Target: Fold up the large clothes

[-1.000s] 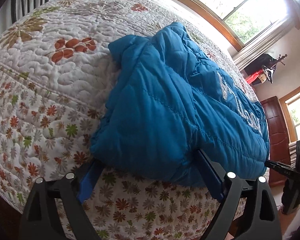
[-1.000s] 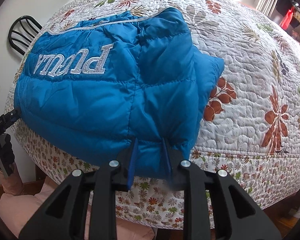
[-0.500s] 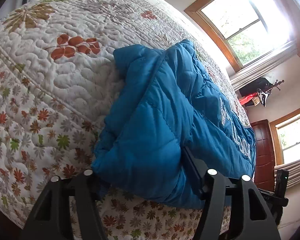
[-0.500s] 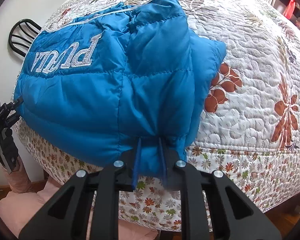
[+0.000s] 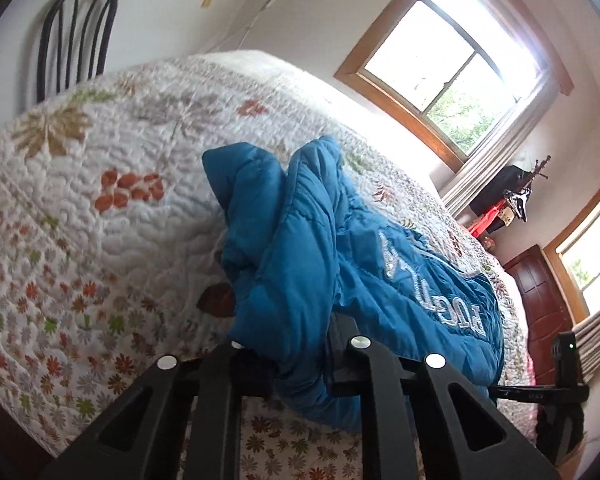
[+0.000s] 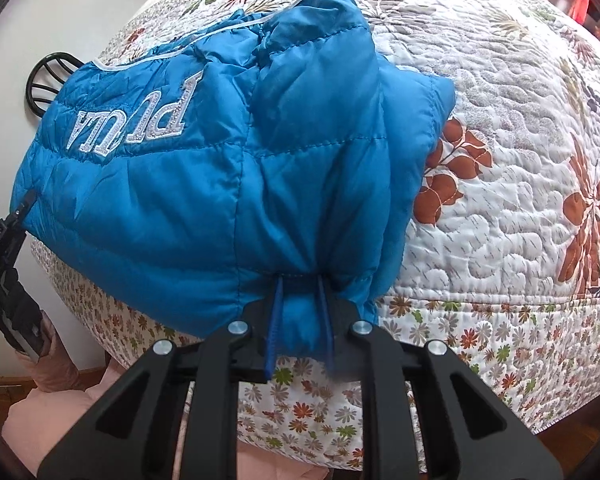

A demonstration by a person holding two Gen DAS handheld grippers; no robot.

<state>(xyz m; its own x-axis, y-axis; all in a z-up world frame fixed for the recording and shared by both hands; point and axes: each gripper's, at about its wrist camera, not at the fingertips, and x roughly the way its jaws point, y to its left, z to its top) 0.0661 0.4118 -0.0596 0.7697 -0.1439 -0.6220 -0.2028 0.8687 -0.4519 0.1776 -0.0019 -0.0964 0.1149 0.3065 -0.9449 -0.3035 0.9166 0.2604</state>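
Note:
A blue puffer jacket (image 5: 324, 264) with silver lettering lies bunched on a floral quilted bed (image 5: 100, 208), at its near edge. My left gripper (image 5: 300, 344) is shut on one near corner of the jacket, whose fabric bulges over and hides the fingertips. In the right wrist view the same jacket (image 6: 228, 160) spreads over the bed corner, lettering upside down. My right gripper (image 6: 300, 288) is shut on the jacket's near hem, with puckered fabric pinched between its blue pads. The left gripper (image 6: 8, 236) shows at the jacket's far left corner.
A black chair (image 5: 76, 36) stands behind the bed by the white wall. Windows (image 5: 452, 60) and a red-brown door (image 5: 544, 300) lie to the right. The quilt (image 6: 520, 184) stretches right of the jacket. Pink fabric (image 6: 56, 396) lies below the bed edge.
My left gripper closed from wide open onto the jacket's corner and lifted it, bunching the fabric. My right gripper stayed shut on the hem and also raised it, pulling the jacket closer.

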